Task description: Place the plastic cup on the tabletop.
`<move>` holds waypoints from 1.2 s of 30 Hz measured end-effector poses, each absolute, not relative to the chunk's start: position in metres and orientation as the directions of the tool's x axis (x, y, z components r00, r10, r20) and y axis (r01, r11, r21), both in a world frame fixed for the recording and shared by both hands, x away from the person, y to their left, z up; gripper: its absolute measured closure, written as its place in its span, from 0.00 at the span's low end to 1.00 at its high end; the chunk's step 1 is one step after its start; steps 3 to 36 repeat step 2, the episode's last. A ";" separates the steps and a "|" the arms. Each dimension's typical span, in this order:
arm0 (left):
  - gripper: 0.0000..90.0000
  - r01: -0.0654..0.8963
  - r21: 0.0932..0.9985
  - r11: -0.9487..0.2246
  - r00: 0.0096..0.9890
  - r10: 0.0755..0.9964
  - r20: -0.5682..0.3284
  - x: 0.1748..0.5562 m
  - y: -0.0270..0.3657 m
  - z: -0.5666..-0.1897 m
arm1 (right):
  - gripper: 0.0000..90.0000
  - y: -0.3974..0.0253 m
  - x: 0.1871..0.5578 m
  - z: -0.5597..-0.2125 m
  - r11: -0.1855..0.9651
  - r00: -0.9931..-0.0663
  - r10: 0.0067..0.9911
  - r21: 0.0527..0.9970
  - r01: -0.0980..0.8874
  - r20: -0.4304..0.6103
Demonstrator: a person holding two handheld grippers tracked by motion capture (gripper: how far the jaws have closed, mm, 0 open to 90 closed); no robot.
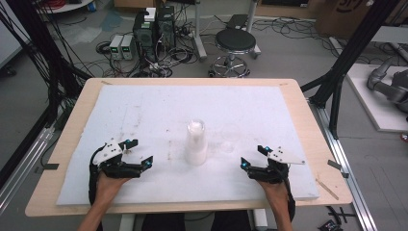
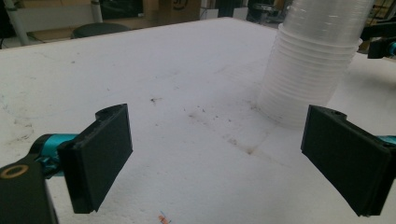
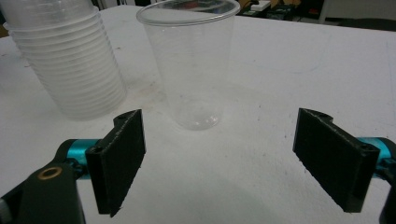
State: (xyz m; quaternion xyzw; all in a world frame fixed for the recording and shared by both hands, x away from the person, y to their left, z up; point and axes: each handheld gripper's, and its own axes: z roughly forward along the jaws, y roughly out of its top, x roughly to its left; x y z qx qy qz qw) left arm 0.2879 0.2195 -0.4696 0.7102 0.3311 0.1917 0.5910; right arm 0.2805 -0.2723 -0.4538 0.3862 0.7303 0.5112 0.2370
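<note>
high view: both tongs (image 1: pixel 138 153) (image 1: pixel 252 156) rest low, jaws spread.

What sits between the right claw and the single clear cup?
Nothing: in the right gripper view, bare white foam board separates the open right claw from the single clear cup.

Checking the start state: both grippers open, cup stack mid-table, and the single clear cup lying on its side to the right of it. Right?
Not quite. The single clear cup stands upright, mouth up, as the right gripper view shows. The rest holds: left gripper and right gripper are open, with the cup stack mid-table.
</note>
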 end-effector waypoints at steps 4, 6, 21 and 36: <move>0.10 0.249 0.965 -0.085 0.709 0.695 -0.121 0.289 0.220 -0.470 | 0.19 -0.272 0.280 -0.454 0.177 -0.591 0.805 0.931 0.320 0.050; 0.10 0.249 0.965 -0.085 0.709 0.695 -0.121 0.289 0.220 -0.470 | 0.19 -0.272 0.280 -0.454 0.177 -0.591 0.805 0.931 0.320 0.050; 0.10 0.249 0.965 -0.085 0.709 0.695 -0.121 0.289 0.220 -0.470 | 0.19 -0.272 0.280 -0.454 0.177 -0.591 0.805 0.931 0.320 0.050; 0.10 0.249 0.965 -0.085 0.709 0.695 -0.121 0.289 0.220 -0.470 | 0.19 -0.272 0.280 -0.454 0.177 -0.591 0.805 0.931 0.320 0.050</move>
